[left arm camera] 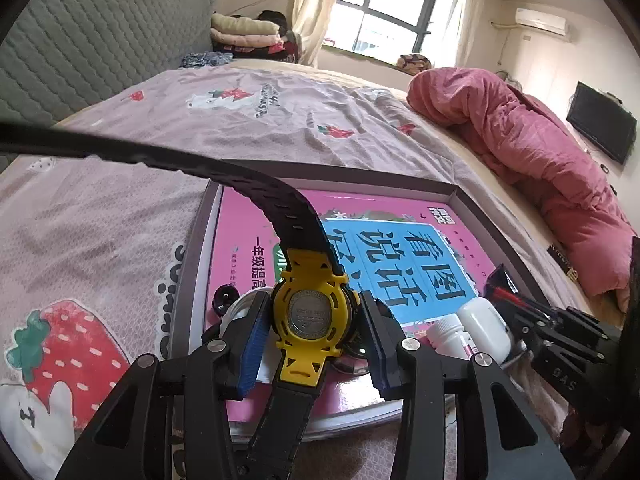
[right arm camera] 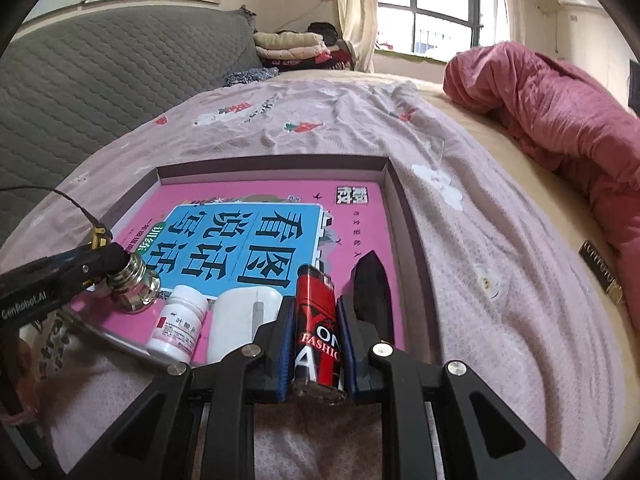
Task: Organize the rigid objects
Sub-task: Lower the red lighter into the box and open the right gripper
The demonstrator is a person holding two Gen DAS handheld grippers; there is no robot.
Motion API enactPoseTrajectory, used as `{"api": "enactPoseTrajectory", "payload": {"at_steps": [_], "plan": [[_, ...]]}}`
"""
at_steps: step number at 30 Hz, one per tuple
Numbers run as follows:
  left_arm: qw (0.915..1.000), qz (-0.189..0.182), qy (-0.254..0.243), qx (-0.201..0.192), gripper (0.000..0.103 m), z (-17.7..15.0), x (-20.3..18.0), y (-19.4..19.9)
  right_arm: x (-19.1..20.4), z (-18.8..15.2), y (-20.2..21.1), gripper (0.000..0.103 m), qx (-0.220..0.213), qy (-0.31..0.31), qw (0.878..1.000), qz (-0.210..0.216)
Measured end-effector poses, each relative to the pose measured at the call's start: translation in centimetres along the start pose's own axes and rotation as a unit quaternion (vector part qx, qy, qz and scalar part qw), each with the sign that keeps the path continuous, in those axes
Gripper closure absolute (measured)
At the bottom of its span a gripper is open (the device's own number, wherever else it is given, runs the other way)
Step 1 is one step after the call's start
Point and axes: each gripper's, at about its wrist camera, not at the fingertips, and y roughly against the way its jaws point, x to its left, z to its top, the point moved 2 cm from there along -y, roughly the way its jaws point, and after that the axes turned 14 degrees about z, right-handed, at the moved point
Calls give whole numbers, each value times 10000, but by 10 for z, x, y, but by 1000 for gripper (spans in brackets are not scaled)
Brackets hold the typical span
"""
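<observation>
In the left wrist view my left gripper (left arm camera: 314,302) is shut on a yellow and black watch (left arm camera: 310,314), case back up, with one strap arching up to the left. It hovers over the near end of a shallow grey-rimmed box (left arm camera: 191,272) that holds a pink book (left arm camera: 248,228). In the right wrist view my right gripper (right arm camera: 316,306) is shut on a red lighter (right arm camera: 318,320), low over the box (right arm camera: 404,240) at its near edge. A white pill bottle (right arm camera: 178,322), a white mouse (right arm camera: 244,320), a light bulb (right arm camera: 136,286) and a black pointed object (right arm camera: 372,292) lie on the book (right arm camera: 352,232).
The box sits on a bed with a pink strawberry-print sheet (right arm camera: 460,280). A rolled red quilt (right arm camera: 560,120) lies at the right, and a grey padded headboard (left arm camera: 100,40) at the left. A small dark tag (right arm camera: 600,272) rests on the sheet to the right of the box.
</observation>
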Motion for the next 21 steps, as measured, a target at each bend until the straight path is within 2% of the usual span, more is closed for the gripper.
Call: {"api": "enactPoseTrajectory", "payload": {"at_steps": [21], "plan": [[9998,-103,110,87,58,0,5,2,1,-2,9,83,-44,-130,9999,66]]}}
